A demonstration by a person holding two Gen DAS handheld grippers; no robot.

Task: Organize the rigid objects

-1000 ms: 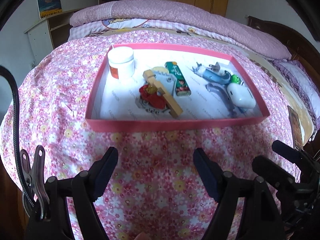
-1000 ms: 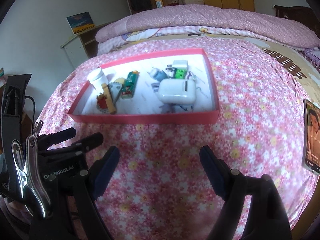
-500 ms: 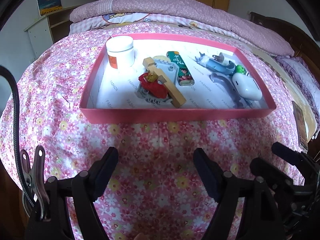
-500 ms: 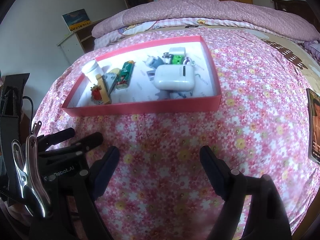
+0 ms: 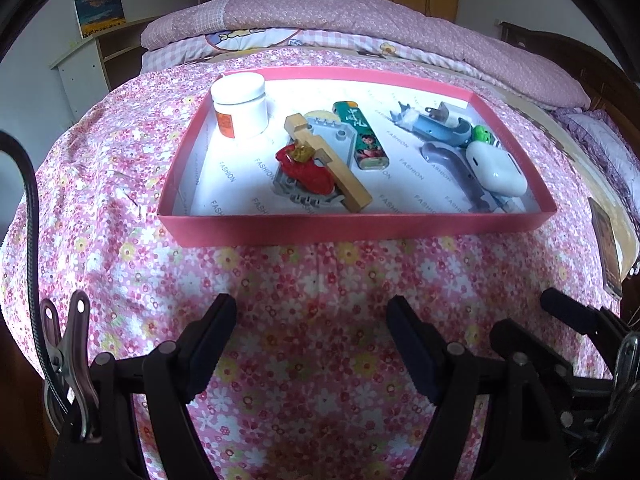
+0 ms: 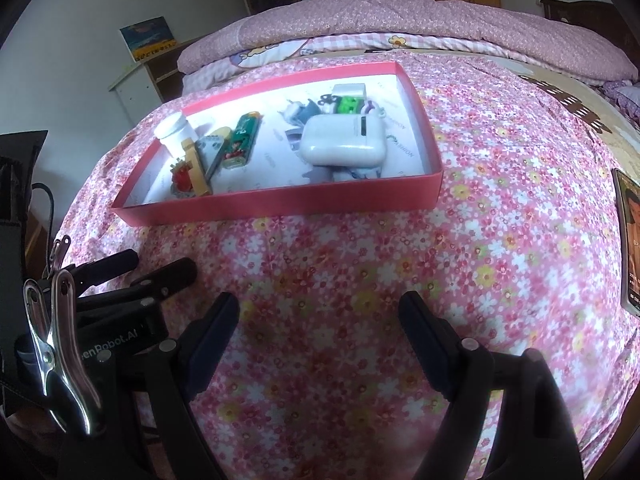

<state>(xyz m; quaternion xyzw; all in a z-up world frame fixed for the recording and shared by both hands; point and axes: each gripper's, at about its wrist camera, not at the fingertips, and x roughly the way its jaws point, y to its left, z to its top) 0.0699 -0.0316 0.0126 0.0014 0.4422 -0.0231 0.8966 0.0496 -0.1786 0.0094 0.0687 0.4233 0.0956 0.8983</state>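
A pink tray lies on the flowered bedspread. It holds a white jar, a wooden block over a red toy on a grey plate, a green lighter, a blue and grey toy, a small green toy and a white earbud case. My left gripper is open and empty, in front of the tray. My right gripper is open and empty, in front of the tray and to the right of the left one.
A phone or card lies on the bed at the right edge. Folded quilts are stacked behind the tray. A white shelf with a picture stands at the back left. The bedspread reaches right of the tray.
Both grippers have moved closer to the tray and tilted down; the tray looks larger and nearer. Both stay open and empty. Nothing in the tray has moved.
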